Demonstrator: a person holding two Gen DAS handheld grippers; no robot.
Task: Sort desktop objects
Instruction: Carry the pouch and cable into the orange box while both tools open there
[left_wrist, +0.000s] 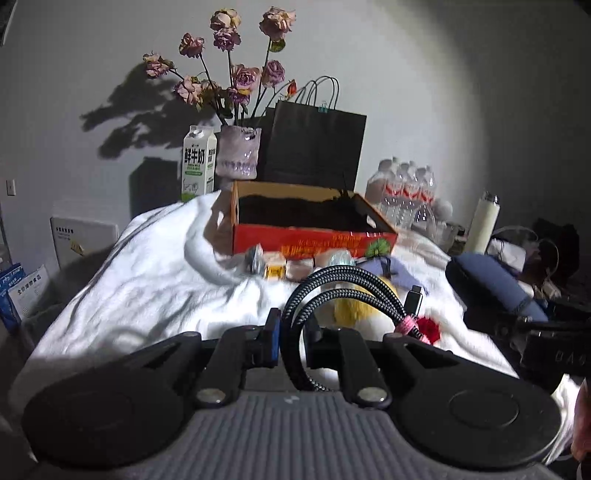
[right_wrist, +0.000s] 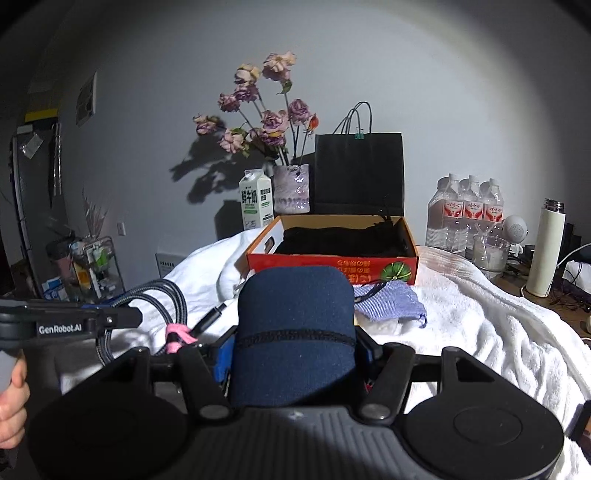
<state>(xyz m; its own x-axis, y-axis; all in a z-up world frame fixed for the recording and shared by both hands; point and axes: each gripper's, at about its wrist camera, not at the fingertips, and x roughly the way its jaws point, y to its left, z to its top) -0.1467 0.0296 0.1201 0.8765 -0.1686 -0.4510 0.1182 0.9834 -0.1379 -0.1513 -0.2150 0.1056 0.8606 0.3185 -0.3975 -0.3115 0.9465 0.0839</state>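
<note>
Nearest, two loads already in hand. Left gripper (left_wrist: 291, 341) closed on a coiled braided cable (left_wrist: 332, 291), jaws pinching one strand near the loop's base, pink tie (left_wrist: 408, 325) and plug end hanging off to the right. Right gripper (right_wrist: 295, 350) closed round a navy pouch (right_wrist: 295, 321) (soft, thick, filling the whole gap between the jaws), held upright and blocking much of the right wrist view.

Likely step: carrying both to the orange box (right_wrist: 332, 264) near the far edge of the towel-covered desk. Best done by lifting each load clear of the white towel (left_wrist: 147, 280) before moving forward, keeping the cable's loose loops from dragging, and releasing only once over the box's open top. Cable grip looks thin, so steady and level is safer than fast.

Just beyond the grippers, on the towel: a yellow object (left_wrist: 354, 310) and a red one (left_wrist: 430, 328) under the cable, too hidden to name. Further on, a blue striped cloth (right_wrist: 391, 301) lying against the box front, and a row of small items (left_wrist: 280, 267) along that same front wall in the left wrist view, all directly in the approach path. Box interior dark, something black already inside.

Behind the box, toward the far edge: milk carton (left_wrist: 199, 162), vase of dried roses (left_wrist: 238, 153), black paper bag (right_wrist: 358, 173). At the right edge, water bottles (right_wrist: 465, 214), a glass beaker and a white flask (right_wrist: 546, 247), well apart from the route.
</note>
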